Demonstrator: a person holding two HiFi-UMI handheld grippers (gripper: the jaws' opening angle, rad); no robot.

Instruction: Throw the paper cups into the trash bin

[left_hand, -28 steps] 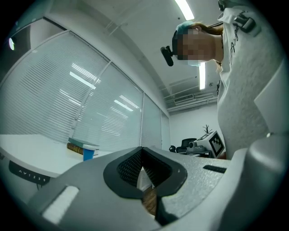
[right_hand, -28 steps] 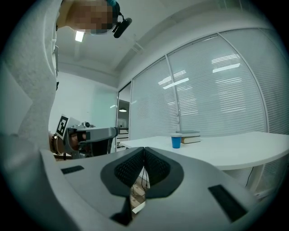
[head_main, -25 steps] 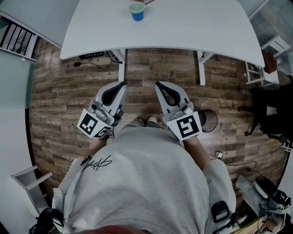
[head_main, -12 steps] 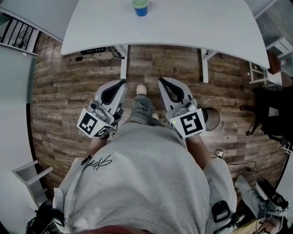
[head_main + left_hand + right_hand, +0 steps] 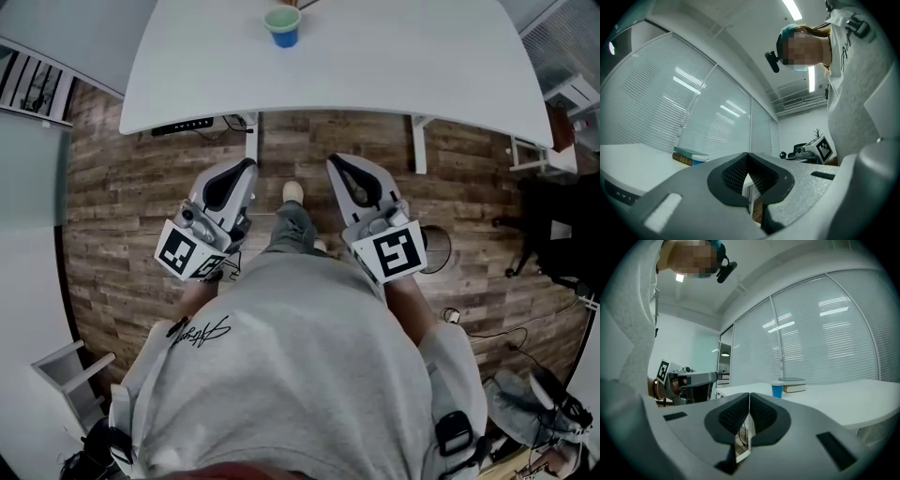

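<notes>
A blue paper cup [image 5: 281,25] stands upright near the far edge of the white table [image 5: 375,66]; in the right gripper view the cup [image 5: 777,390] sits beyond my jaws, next to some books. My left gripper [image 5: 246,166] and right gripper [image 5: 335,161] are held side by side over the wooden floor, short of the table's near edge and pointing at it. Both are shut with nothing between the pads: left gripper [image 5: 748,154], right gripper [image 5: 749,394]. A dark round bin [image 5: 433,248] stands on the floor just right of my right hand.
Stacked books [image 5: 689,157] lie on the table by the window blinds. White table legs [image 5: 419,145] and a power strip with cables [image 5: 183,124] sit under the table. A black chair [image 5: 553,234] stands at the right, and a white shelf [image 5: 70,370] at lower left.
The person has stepped toward the table, one foot now forward between the grippers. Both grippers have moved forward, nearer the table edge. Both stay shut and empty.
</notes>
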